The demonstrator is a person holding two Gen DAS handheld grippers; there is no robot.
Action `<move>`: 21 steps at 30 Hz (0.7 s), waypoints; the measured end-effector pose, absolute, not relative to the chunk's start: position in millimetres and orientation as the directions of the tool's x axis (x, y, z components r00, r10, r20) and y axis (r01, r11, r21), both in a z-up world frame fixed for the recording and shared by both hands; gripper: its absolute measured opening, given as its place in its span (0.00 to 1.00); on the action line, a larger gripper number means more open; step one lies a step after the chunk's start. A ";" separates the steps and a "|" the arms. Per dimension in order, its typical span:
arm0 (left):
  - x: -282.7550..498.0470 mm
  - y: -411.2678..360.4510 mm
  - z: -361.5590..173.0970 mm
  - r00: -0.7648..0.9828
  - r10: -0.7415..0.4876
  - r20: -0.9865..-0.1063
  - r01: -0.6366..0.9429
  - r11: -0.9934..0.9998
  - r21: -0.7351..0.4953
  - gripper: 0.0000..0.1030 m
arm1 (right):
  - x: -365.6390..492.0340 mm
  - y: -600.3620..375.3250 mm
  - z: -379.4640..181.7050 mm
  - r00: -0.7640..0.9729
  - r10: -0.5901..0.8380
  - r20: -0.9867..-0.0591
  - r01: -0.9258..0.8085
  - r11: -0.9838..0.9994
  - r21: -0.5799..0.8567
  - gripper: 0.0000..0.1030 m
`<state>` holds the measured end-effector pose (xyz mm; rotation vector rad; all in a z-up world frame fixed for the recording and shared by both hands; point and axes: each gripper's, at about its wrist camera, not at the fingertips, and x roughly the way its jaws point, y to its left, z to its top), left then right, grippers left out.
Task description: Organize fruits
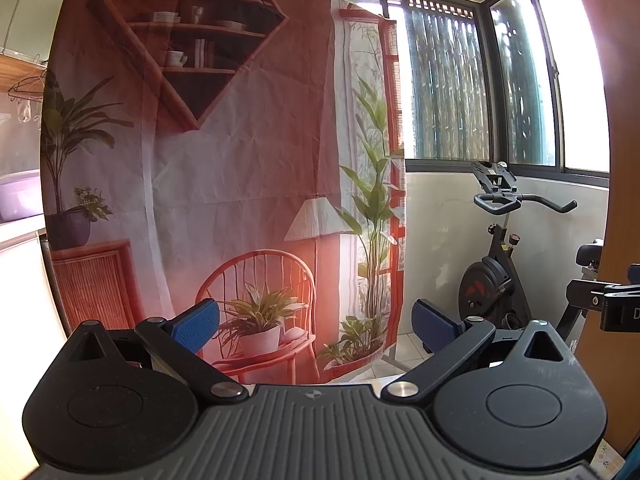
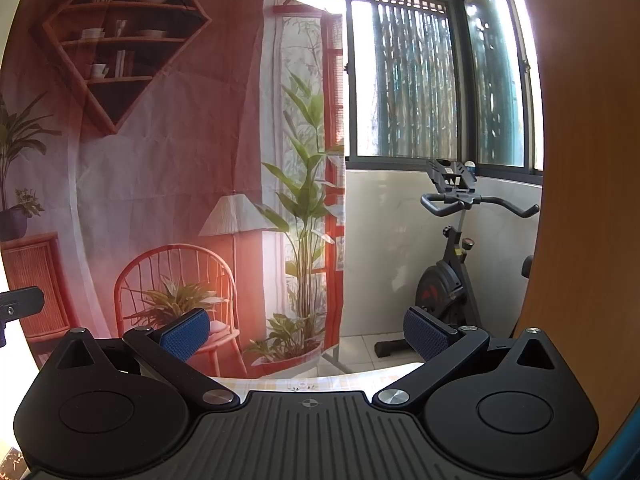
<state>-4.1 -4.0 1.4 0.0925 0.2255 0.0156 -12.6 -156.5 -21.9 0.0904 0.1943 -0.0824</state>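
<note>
Left gripper [image 1: 316, 326] and right gripper [image 2: 307, 330]: fingers spread wide, nothing between pads; both aimed level at the printed backdrop [image 1: 240, 160], w/ exercise bike [image 2: 460, 264] at centre-right of frame. No fruit visible in either view; only a strip of table edge [image 2: 320, 380] shows at lower centre. Risk: descending w/o sight of fruit may strike or knock it, so tilt cams down first.

Hanging at left: printed backdrop [image 1: 224, 160]. Standing right of it, on the floor: exercise bike [image 1: 500, 264], below the window [image 1: 480, 80]. Sitting at far right: wooden panel [image 1: 616, 160]. Peeking out under the backdrop's bottom edge: counter [image 2: 360, 376], just ahead of the right tool [image 2: 306, 334].
</note>
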 end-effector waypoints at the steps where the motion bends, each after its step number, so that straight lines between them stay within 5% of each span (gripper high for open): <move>1: -4.3 -3.8 1.1 0.975 0.026 -0.222 -0.005 0.996 0.094 1.00 | -12.5 -156.5 -21.8 0.978 -0.074 -0.196 0.091 0.992 0.081 1.00; 21: -4.6 -1.5 0.4 0.977 0.037 -0.211 -0.016 0.995 0.102 1.00 | -13.8 -160.4 -21.9 0.978 -0.076 -0.194 0.095 0.991 0.091 1.00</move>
